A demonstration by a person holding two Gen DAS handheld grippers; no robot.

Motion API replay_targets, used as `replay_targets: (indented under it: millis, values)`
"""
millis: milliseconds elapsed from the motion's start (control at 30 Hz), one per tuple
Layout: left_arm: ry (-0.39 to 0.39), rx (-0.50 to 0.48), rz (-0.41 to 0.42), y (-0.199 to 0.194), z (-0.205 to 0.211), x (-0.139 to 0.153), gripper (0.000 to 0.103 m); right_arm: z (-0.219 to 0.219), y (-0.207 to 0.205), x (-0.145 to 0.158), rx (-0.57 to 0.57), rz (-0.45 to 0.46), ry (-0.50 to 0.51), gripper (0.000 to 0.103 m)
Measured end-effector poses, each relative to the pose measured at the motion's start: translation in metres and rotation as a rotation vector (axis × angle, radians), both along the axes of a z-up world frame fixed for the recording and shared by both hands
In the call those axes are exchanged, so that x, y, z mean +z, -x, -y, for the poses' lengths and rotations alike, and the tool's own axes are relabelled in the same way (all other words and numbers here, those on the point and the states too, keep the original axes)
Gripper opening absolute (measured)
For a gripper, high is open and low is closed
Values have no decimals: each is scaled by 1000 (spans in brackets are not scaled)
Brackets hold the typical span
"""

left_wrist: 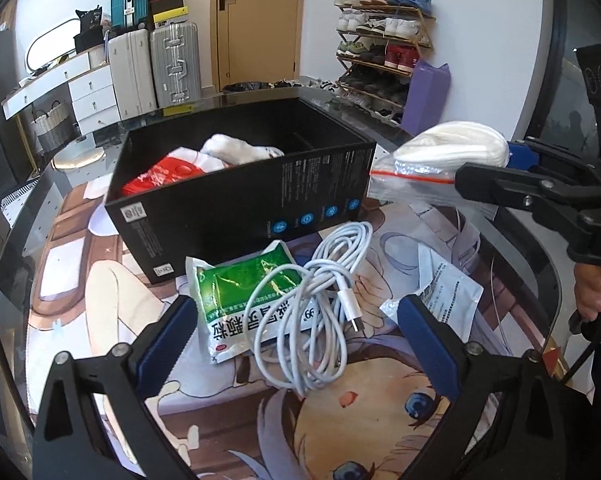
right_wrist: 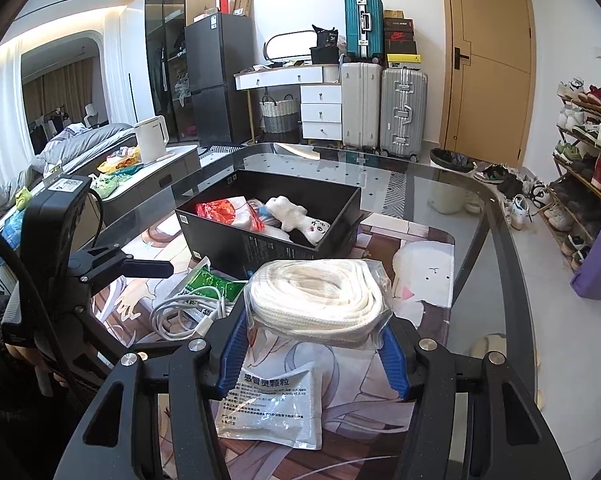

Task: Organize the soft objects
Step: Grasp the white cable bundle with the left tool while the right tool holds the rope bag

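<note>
Right wrist view shows the right gripper (right_wrist: 314,344) squeezing a clear bag of white rope (right_wrist: 316,296) between its blue pads. The bag is up in the air, over the picture mat (right_wrist: 424,280), just in front of the black box (right_wrist: 276,240). The box already holds a red bag (right_wrist: 216,210) and a white plush toy (right_wrist: 290,210).

The left gripper (left_wrist: 296,340) has its tongs wide apart with nothing in them. It hangs over a green packet (left_wrist: 236,296) and a white cable (left_wrist: 320,300), which lie on the mat beside the box.

I think the step now is carrying the rope bag to the box. Next, the right gripper needs to go forward over the box wall and then let go. The left one looks ready to go down and pinch the cable or the packet.
</note>
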State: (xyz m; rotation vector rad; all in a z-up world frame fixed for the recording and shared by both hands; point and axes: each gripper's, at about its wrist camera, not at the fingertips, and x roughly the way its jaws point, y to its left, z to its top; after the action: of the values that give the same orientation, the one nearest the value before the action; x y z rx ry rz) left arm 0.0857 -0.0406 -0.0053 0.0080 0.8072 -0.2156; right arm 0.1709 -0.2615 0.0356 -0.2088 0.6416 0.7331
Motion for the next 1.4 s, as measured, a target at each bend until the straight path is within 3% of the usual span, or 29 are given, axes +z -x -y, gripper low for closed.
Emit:
replay_targets:
  millis: [67, 300, 467, 633, 1400]
  values:
    - [-7, 3, -14, -2, 1, -4, 89, 0, 0, 0, 0, 0, 0, 58]
    - [6, 9, -26, -2, -3, -8, 78, 0, 0, 0, 0, 0, 0, 58]
    - [13, 5, -16, 0, -4, -7, 55, -1, -2, -3, 3, -5, 1, 58]
    - [49, -8, -9, 2, -12, -3, 42, -2, -3, -4, 2, -3, 0, 58]
    - [97, -9, 20, 8, -23, 11, 40, 0, 0, 2, 0, 17, -14, 58]
